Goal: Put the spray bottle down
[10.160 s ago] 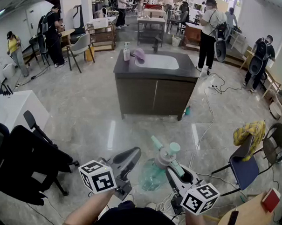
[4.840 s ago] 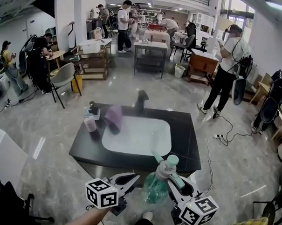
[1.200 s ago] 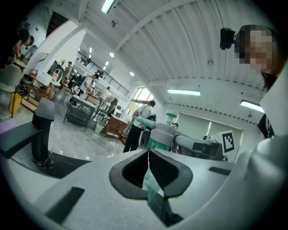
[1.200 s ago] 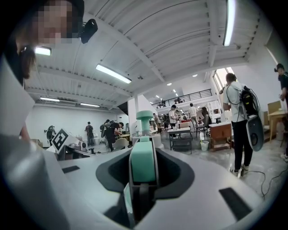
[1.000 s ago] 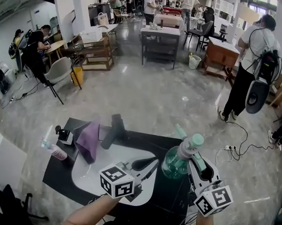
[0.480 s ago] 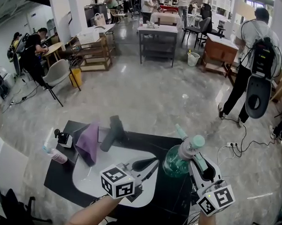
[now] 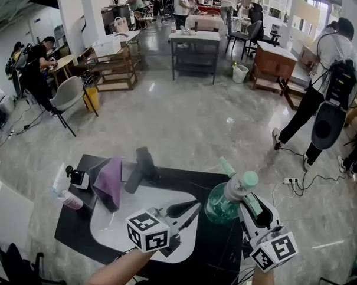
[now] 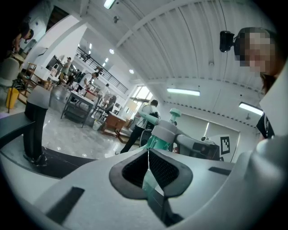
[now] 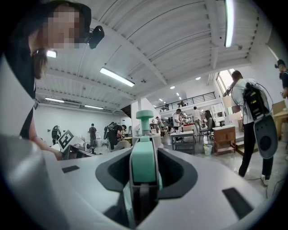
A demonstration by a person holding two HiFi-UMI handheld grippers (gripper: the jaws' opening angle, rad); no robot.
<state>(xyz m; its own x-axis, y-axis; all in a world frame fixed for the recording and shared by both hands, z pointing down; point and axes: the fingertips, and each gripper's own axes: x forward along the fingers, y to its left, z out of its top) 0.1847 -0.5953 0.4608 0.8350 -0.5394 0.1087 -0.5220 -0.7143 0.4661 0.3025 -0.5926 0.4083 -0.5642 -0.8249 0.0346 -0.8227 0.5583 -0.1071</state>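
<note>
The green spray bottle [image 7: 222, 207] with its white and mint head hangs upright over the right part of the dark sink counter [image 7: 221, 253], beside the white basin [image 7: 113, 224]. My right gripper [image 7: 249, 201] is shut on the bottle's mint trigger part [image 9: 144, 168], which fills the gap between its jaws. My left gripper [image 7: 187, 211] hovers over the basin's right side, shut with its pads [image 8: 158, 167] pressed together and nothing between them. From the left gripper view the bottle [image 8: 158, 136] shows just beyond its tips.
A black faucet [image 7: 139, 167], a purple cloth [image 7: 109, 180], a soap dispenser [image 7: 78, 177] and a pink bottle [image 7: 67, 198] sit at the counter's left and back. A person with a backpack [image 7: 329, 92] stands on the floor at the right. Tables and chairs stand further back.
I have come across the floor up to the sink counter, with the bottle held in the right gripper the whole way. Over the last second both grippers stayed almost still.
</note>
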